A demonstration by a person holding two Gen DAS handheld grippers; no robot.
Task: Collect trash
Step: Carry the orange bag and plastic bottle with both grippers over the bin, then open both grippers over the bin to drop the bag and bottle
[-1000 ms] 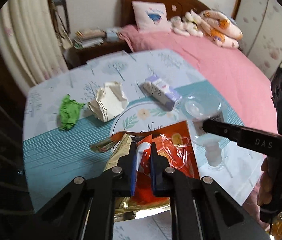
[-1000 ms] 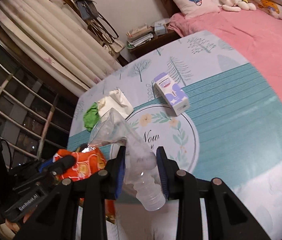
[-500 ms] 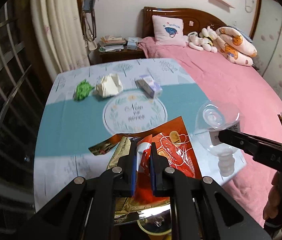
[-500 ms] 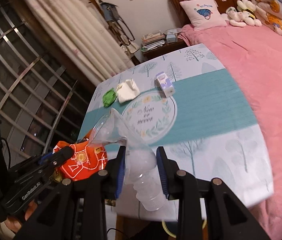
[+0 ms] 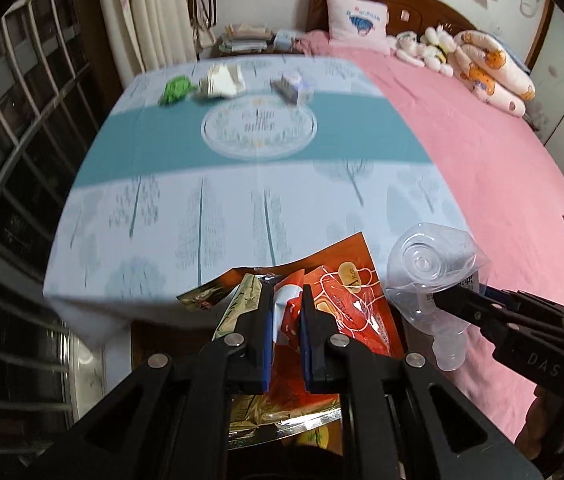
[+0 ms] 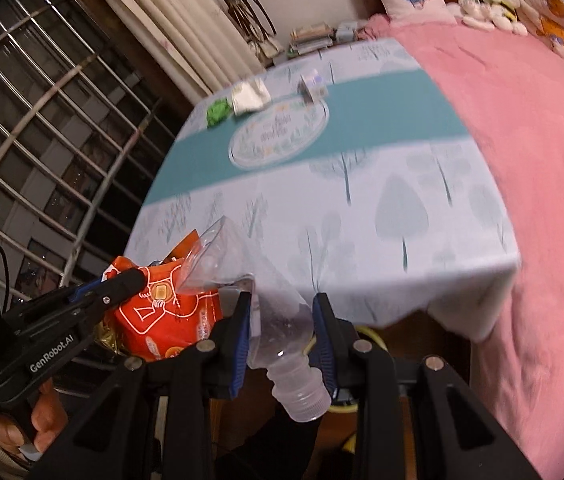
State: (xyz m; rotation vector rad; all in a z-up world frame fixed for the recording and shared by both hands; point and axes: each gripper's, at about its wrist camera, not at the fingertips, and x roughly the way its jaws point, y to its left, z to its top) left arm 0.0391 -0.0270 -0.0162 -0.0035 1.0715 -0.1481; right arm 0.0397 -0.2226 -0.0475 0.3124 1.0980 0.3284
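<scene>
My left gripper is almost fully closed and pinches an orange snack wrapper, which has a shiny gold inside. The wrapper hangs past the near edge of the table, not on it. My right gripper is narrow too, and its jaws press on a crushed clear plastic bottle. The bottle's cap end points toward me and its flattened body sticks out forward. In the right wrist view the bottle's far end touches the orange wrapper, so my two tools are just beside each other, both in front of the table's near edge.

On the far part of the table, well apart from my grippers, more trash lies in a row: a green crumpled piece, a white crumpled paper just beside it, and a small carton further to the right. A pink bed stands at the right side of the table.
</scene>
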